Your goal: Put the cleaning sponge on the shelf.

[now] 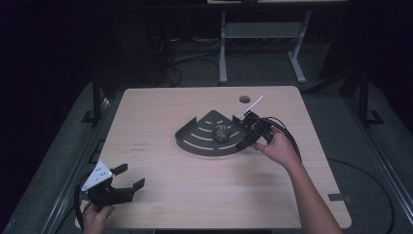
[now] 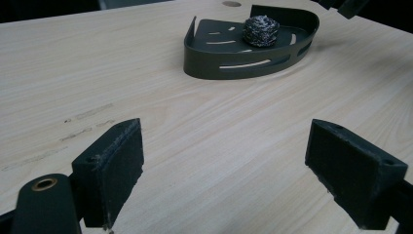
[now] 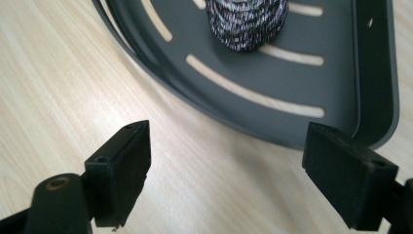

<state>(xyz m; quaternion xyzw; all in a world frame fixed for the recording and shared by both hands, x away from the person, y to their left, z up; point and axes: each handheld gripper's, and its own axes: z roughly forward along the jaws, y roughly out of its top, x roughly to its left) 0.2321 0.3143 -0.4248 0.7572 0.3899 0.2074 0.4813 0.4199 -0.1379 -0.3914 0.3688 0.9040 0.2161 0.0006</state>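
Scrubber: a round ball of metal wool (image 1: 222, 131) lies inside the tray, near its middle, over the slots.
Tray: a dark fan-shaped tray (image 1: 197, 141) with a low wall and long slots rests flat on the bench (image 1: 195, 190), a little right of the bench centre.
Right hand-held gripper (image 1: 247, 130): at the right edge of the tray, touching or just beside its wall, I cannot tell which; jaws wide apart, holding nothing.
Left hand-held gripper (image 1: 127, 178): well apart from the tray, at the near left corner of the bench; jaws wide apart, holding nothing, pointing toward the tray.
Hole: a small round hole (image 1: 244, 99) in the bench, behind the tray.
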